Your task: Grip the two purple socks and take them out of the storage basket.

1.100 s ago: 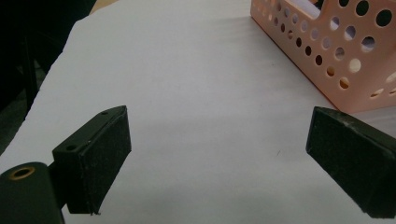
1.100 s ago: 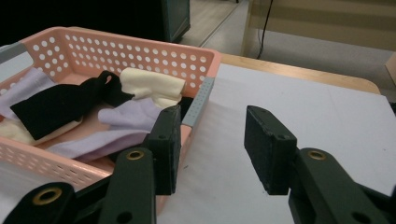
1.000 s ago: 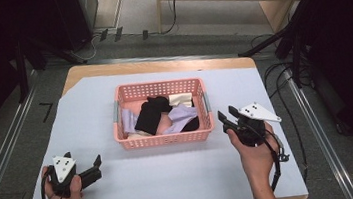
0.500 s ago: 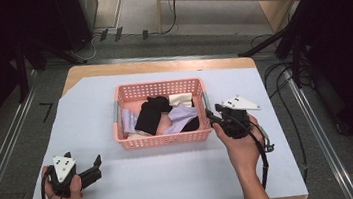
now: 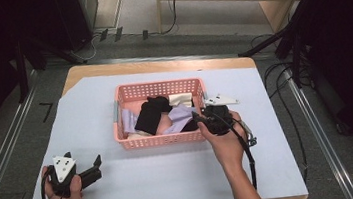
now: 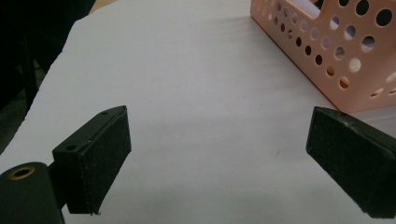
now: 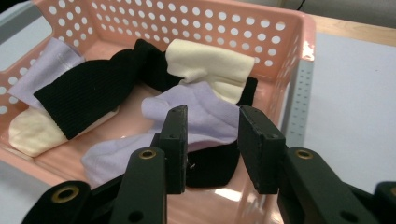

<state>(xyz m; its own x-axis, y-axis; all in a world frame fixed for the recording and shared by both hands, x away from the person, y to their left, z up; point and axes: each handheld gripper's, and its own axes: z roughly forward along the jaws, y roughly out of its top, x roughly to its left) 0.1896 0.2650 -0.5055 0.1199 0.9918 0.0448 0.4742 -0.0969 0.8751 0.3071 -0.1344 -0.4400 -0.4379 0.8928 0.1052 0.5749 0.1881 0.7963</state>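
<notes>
A pink perforated basket [image 5: 164, 140] stands mid-table and holds several socks. Among them are a black sock [image 5: 151, 115], a lavender sock [image 5: 181, 116] and a cream sock [image 5: 180, 99]. My right gripper [image 5: 198, 119] reaches over the basket's right front corner. In the right gripper view its jaws [image 7: 212, 116] hover just above the lavender sock [image 7: 205, 100], which shows in the gap untouched. The jaws have just been closing and still stand apart, with nothing pressed between the pads. My left gripper [image 5: 94, 168] rests wide open at the front left, empty [image 6: 219, 116].
White sheet [image 5: 173, 180] covers the table, bare in front of the basket. A second lavender sock [image 7: 51, 60] and another cream sock [image 7: 32, 130] lie on the basket's left side. The basket's corner [image 6: 327, 56] lies ahead of the left gripper. Cables trail on the floor to the right.
My right gripper has moved left from beside the basket to over its right front corner, and its jaws have narrowed. The left hand has not moved.
</notes>
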